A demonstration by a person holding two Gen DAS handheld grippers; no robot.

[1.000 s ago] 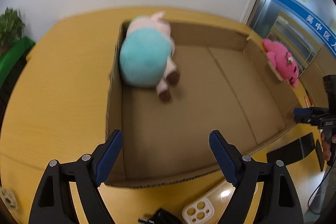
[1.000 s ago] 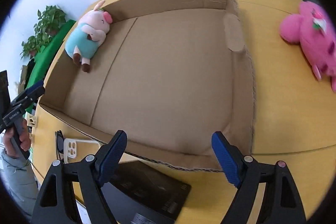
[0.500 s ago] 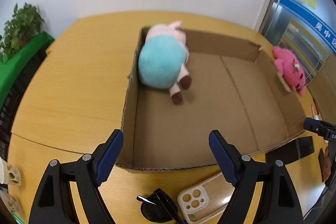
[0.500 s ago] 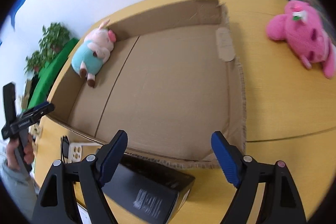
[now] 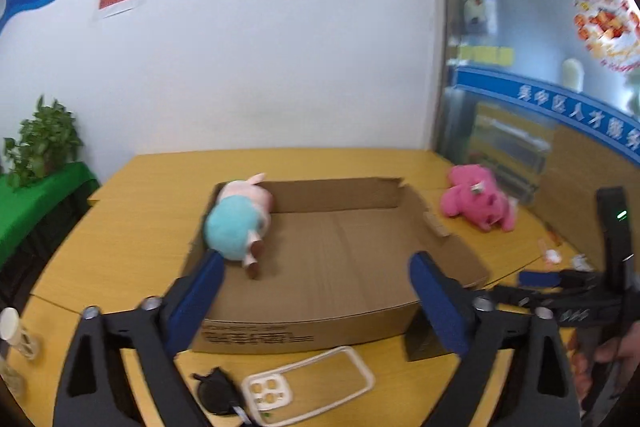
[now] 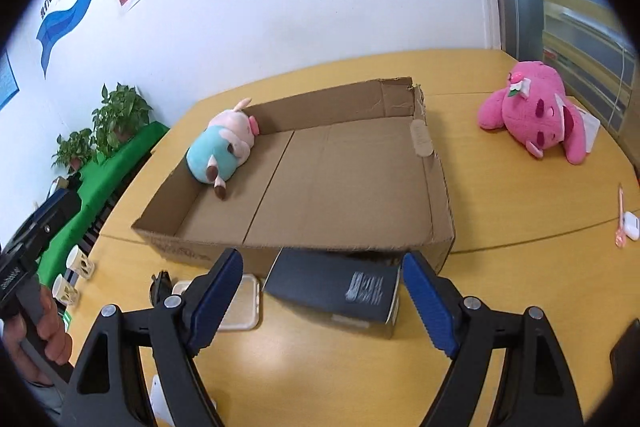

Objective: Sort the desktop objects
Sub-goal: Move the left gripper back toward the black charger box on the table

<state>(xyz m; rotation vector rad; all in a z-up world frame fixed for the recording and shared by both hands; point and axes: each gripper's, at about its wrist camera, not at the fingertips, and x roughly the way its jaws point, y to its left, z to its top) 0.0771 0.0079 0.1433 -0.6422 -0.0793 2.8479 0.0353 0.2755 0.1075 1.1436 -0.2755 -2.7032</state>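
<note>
I read both tools as empty. The left gripper point(image 5: 316, 291) has its blue-padded jaws spread wide, nothing between them, and hangs above the near wall of the cardboard box point(image 5: 304, 331). The right gripper point(image 6: 322, 301) is likewise spread wide and holds nothing; it hangs above the black box point(image 6: 336, 287), with no contact that I can see.

Layout on the wooden table point(image 6: 500, 187):

1. The cardboard box point(image 6: 438, 179) is a shallow open tray near the table centre.
2. The pig plush point(image 5: 238, 227), pink with a teal body, lies inside the tray in its far-left corner, against the left wall. In the right wrist view the pig plush point(image 6: 222, 149) lies with its feet towards the near side.
3. The pink plush toy point(image 6: 536, 111) lies on the table outside the tray, to its right and well apart from it; in the left wrist view the pink plush toy point(image 5: 476, 203) sits beyond the tray's far-right corner.
4. The black box lies flat on the table, just in front of the tray's near wall.
5. The clear phone case point(image 5: 308, 381) lies flat in front of the tray, left of the black box.
6. A black object point(image 5: 216, 391), which I cannot identify, lies just left of the case.
7. A white earbud case point(image 6: 632, 225) and a pink pen point(image 6: 621, 217) lie near the right table edge.
</note>
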